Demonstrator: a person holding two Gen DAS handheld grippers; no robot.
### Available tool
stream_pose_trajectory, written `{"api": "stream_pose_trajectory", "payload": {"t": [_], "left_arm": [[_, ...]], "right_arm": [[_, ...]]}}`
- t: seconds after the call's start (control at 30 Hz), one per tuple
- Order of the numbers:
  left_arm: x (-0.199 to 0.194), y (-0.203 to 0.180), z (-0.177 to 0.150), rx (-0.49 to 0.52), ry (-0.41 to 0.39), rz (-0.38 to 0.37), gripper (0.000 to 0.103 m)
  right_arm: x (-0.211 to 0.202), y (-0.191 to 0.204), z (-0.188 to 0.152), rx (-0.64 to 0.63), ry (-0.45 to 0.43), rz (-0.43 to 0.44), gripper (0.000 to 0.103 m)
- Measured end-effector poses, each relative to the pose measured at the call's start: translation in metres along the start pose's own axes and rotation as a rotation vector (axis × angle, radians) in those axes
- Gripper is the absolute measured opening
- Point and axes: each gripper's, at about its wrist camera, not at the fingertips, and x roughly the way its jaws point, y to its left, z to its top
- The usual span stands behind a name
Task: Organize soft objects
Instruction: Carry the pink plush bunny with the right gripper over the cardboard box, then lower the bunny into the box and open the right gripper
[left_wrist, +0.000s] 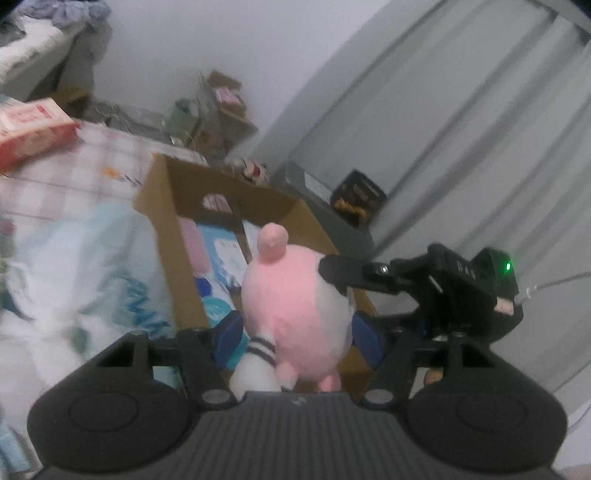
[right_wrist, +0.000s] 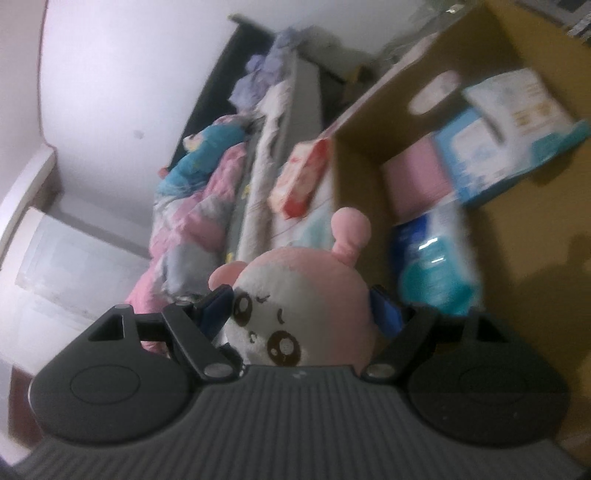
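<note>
Pink plush toy (right_wrist: 303, 314) clamped by both grippers' fingers (right_wrist: 216, 308), apparently above the packet-filled cardboard box (right_wrist: 517, 221).

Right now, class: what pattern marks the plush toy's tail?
Dark stripes ring the white tail of the pink plush toy; the left wrist view shows it best.

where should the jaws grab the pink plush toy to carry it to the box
Grip the pink plush toy across its round body, jaws coming in from its two sides, as both grippers do now. The body is wide and soft; the small ears and striped tail would flop.
</note>
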Motion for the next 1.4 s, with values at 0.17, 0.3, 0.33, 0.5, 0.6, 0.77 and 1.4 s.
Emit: {"api": "stream_pose_trajectory", "payload": {"t": [0.17, 0.3, 0.33, 0.5, 0.6, 0.77, 1.4], "left_arm": [[0.027, -0.001, -0.001, 0.013, 0.060, 0.015, 0.068], [0.032, 0.001, 0.000, 0.021, 0.075, 0.045, 0.068], [0.030, 0.002, 0.001, 0.020, 0.075, 0.050, 0.068], [0.021, 0.007, 0.004, 0.013, 0.055, 0.078, 0.068], [0.012, 0.011, 0.006, 0.004, 0.037, 0.089, 0.068], [0.000, 0.015, 0.008, -0.004, 0.014, 0.112, 0.068], [-0.029, 0.025, 0.000, -0.018, -0.013, 0.139, 0.069]], "right_arm": [[-0.008, -0.022, 0.020, -0.029, 0.012, -0.089, 0.079], [-0.007, -0.033, 0.035, -0.089, 0.039, -0.171, 0.079], [-0.004, -0.034, 0.038, -0.109, 0.046, -0.192, 0.079], [0.023, -0.042, 0.054, -0.237, 0.125, -0.331, 0.079], [0.043, -0.043, 0.061, -0.344, 0.172, -0.419, 0.079], [0.069, -0.044, 0.072, -0.465, 0.222, -0.461, 0.080], [0.087, -0.051, 0.078, -0.446, 0.147, -0.579, 0.066]]}}
